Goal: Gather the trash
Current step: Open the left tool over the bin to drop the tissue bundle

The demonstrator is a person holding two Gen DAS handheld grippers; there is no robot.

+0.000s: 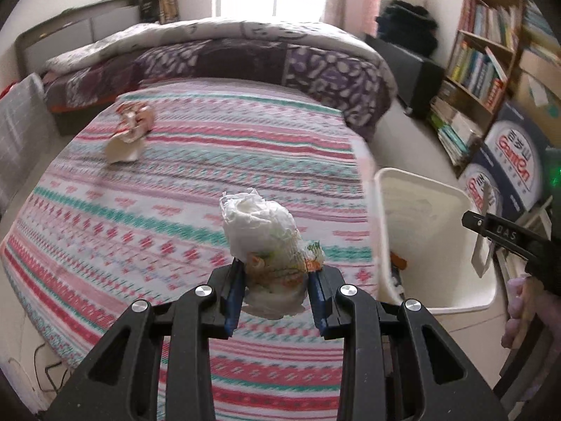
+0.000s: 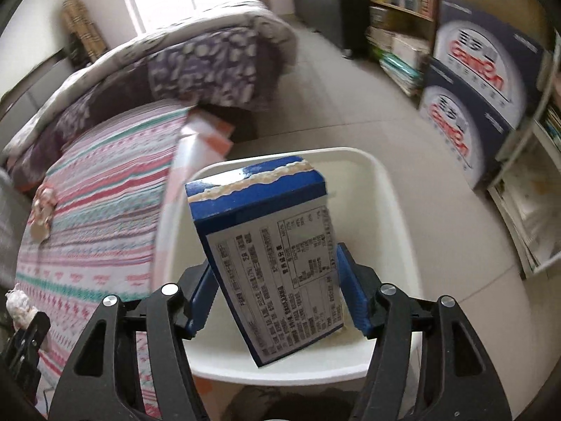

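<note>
Right wrist view: right hand-held gripper [image 2: 275, 289] is clamped on a blue-and-white printed carton [image 2: 270, 256] above the white plastic bin [image 2: 392, 189]; next, release. Left hand-held gripper [image 1: 275, 280] grips a white crumpled tissue wad [image 1: 266, 235] over the striped bed [image 1: 140, 210]; carry it right to the bin.

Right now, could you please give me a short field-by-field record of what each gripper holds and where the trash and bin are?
left gripper: shut on a crumpled tissue wad, held above the bed
right gripper: shut on a blue carton, tilted, over the bin
white bin: on the floor beside the bed; some item visible at the bottom, too small to identify
trash left on bed: crumpled wrapper on the striped sheet
surroundings: bookshelf and stacked boxes by the wall
</note>
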